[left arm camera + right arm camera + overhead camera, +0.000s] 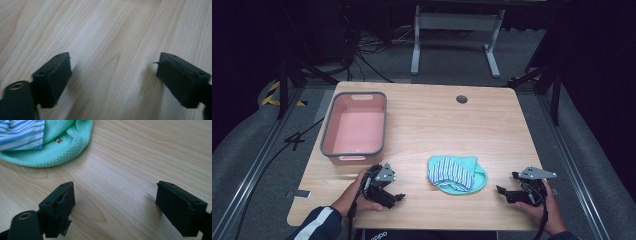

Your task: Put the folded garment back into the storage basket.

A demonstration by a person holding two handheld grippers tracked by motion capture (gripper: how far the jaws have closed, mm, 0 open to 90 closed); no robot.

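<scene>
Pink bin [354,128], far left of the table [437,120]: grey rim, upright, nothing in it. It sits just beyond your left hand, likely parked there as the drop spot for the cloth, within easy reach of that arm.

Your left gripper [396,197]: low over the wood near the front edge, jaws aimed right toward the cloth. In the left gripper view the left gripper [112,75] has its jaws spread wide with bare wood grain between them; it holds nothing. Near the cloth but apart from it.

Cloth pile [457,173], centre front: a mint waffle-weave towel [50,152] underneath, a blue-and-white striped piece [20,133] bunched on top. It lies flat on the table, between your two grippers and outside the bin.

Your right gripper [503,192]: resting low at the right front, jaws pointing left at the cloth. In the right gripper view the right gripper [115,195] is fully parted and empty, the towel's edge just ahead and to one side. You seem set to close in from both flanks.
</scene>
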